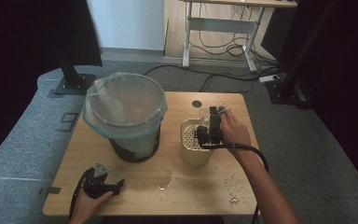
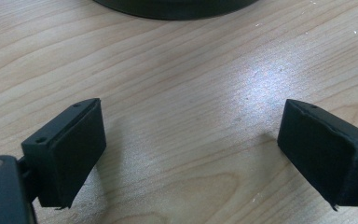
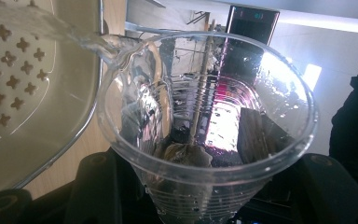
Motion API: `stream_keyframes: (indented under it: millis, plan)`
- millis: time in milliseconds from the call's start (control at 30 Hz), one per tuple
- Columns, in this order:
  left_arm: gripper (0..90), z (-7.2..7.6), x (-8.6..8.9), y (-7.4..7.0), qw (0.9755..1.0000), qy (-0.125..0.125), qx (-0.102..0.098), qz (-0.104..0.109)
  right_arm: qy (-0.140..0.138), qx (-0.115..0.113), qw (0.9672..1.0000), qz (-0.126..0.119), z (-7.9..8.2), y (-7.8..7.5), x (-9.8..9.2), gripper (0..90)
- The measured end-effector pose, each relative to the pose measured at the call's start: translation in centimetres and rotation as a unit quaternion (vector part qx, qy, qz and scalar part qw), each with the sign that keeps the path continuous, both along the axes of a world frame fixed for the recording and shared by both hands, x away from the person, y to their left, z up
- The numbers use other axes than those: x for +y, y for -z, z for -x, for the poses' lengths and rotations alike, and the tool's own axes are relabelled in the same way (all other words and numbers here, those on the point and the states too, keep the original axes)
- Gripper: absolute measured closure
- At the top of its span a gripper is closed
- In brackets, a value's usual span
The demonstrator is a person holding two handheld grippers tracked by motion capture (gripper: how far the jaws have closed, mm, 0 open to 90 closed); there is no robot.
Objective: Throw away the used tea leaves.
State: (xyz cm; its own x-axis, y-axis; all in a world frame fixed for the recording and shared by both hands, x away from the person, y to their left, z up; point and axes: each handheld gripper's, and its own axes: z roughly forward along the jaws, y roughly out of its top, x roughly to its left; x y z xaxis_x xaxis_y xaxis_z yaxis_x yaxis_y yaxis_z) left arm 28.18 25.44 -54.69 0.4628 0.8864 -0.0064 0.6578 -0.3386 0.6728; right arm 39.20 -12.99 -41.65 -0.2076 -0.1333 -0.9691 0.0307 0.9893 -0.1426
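I have the right gripper (image 1: 213, 125) closed on a clear plastic cup (image 3: 205, 126), its fingers (image 3: 256, 133) pressing the cup's wall from both sides, one dark pad showing through the plastic. The cup is tipped far over, its mouth lying against the rim of the cream strainer container (image 3: 37, 93) just beside my fingers. A thin stream of water (image 3: 93, 39) runs off the cup's lip onto the perforated insert, so I judge the pour to be well under way. Little liquid seems left inside; something pale sits near the bottom, and I cannot tell what it is. In the high view the cup (image 1: 210, 112) hangs over the far edge of the container (image 1: 195, 148), which stands on the counter (image 1: 135, 186).

My left gripper (image 1: 103, 184) rests low on the counter near its front edge, fingers (image 2: 67, 154) spread wide with nothing between them, bare wood (image 2: 186, 140) underneath. The lined bin (image 1: 125, 116) stands beyond those fingers, untouched.

What I judge is left: let the last drops drain, right the cup, and deal with whatever stays inside, perhaps into the bin. Wet patches (image 1: 164, 179) already lie on the counter between my two grippers, so some wiping may remain.
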Motion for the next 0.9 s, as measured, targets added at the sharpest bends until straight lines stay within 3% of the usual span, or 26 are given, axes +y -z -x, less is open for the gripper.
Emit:
stream_keyframes:
  millis: [133,267,400,633,800,900]
  plan:
    - [7.0,0.0,0.0,0.0,1.0000,0.000,0.000,0.000,-0.001,-0.004,0.9999,0.013,0.0,0.1,0.0,45.6]
    - [7.1,0.0,0.0,0.0,1.0000,0.000,0.000,0.000,-0.006,-0.013,0.9989,0.044,-0.1,0.2,0.0,45.7]
    - [7.1,0.0,0.0,0.0,1.0000,0.000,0.000,0.000,-0.010,-0.025,0.9962,0.082,-0.2,0.3,0.2,45.7]
    - [7.1,0.0,0.0,0.0,1.0000,0.000,0.000,0.000,-0.024,-0.034,0.9914,0.124,-0.2,0.7,1.0,45.8]
    - [7.1,0.0,0.0,0.0,1.0000,0.000,0.000,0.000,-0.041,-0.041,0.9844,0.166,-0.2,1.2,1.5,45.9]
    - [7.1,0.0,0.0,0.0,1.0000,0.000,0.000,0.000,-0.046,-0.043,0.9776,0.201,-0.1,1.4,1.6,45.9]
